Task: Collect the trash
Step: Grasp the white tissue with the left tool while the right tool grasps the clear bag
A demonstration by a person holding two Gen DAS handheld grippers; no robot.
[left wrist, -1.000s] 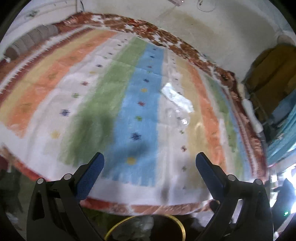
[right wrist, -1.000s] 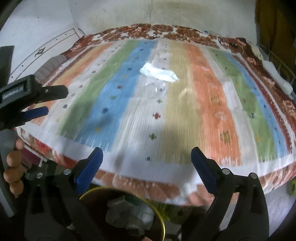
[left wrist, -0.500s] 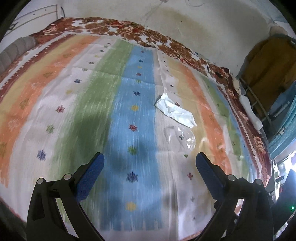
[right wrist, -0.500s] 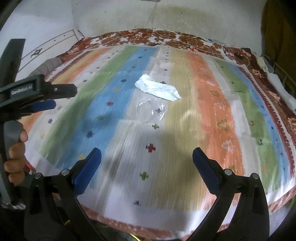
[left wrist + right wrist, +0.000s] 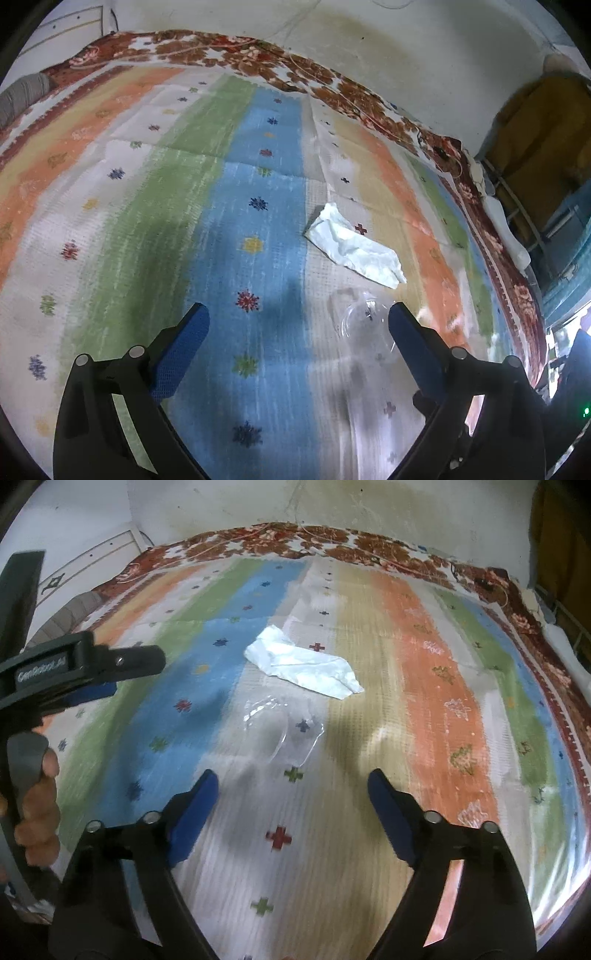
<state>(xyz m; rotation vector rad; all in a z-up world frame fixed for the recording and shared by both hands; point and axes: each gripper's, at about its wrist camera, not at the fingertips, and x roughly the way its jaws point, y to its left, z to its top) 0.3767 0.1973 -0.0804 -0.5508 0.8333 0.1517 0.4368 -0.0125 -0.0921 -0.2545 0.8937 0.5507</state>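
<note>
Now both grippers are closer over the striped bedspread [image 5: 436,709]; right gripper [image 5: 291,801] fingers have just been narrowing, nothing between them, left gripper [image 5: 299,332] wide, empty; crumpled white tissue [image 5: 303,664] and clear plastic wrapper [image 5: 280,727] lie mid-bed, pickup next

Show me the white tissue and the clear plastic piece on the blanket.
white tissue [image 5: 303,666], right wrist view, middle of the crumpled sheet.
clear plastic piece [image 5: 282,731], right wrist view, its see-through centre.

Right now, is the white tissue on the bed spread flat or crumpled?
Crumpled. The white tissue lies creased and twisted into a long wad on the striped bedcover, beside a clear plastic piece.
</note>
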